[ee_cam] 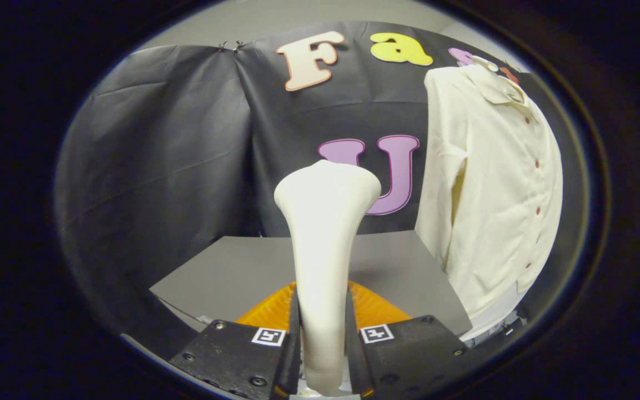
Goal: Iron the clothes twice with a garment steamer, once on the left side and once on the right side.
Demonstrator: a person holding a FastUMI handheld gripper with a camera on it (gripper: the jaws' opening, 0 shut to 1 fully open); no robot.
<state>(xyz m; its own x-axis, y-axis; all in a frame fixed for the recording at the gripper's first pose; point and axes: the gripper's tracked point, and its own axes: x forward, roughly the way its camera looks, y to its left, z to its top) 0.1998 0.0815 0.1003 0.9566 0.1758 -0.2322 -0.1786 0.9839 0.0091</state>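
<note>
A white garment steamer (324, 250) stands upright between my fingers, its wide head rising above them. My gripper (323, 333) is shut on the steamer's handle, both fingers pressing its sides. A cream long-sleeved shirt (492, 183) with dark buttons hangs to the right of the steamer and beyond it, its front turned toward me. The steamer head is well apart from the shirt, to its left.
A grey table top (231, 272) lies below and ahead of the fingers. An orange piece (267, 311) shows just behind the fingers on both sides of the steamer's handle. Black cloth walls close the booth behind and to the left.
</note>
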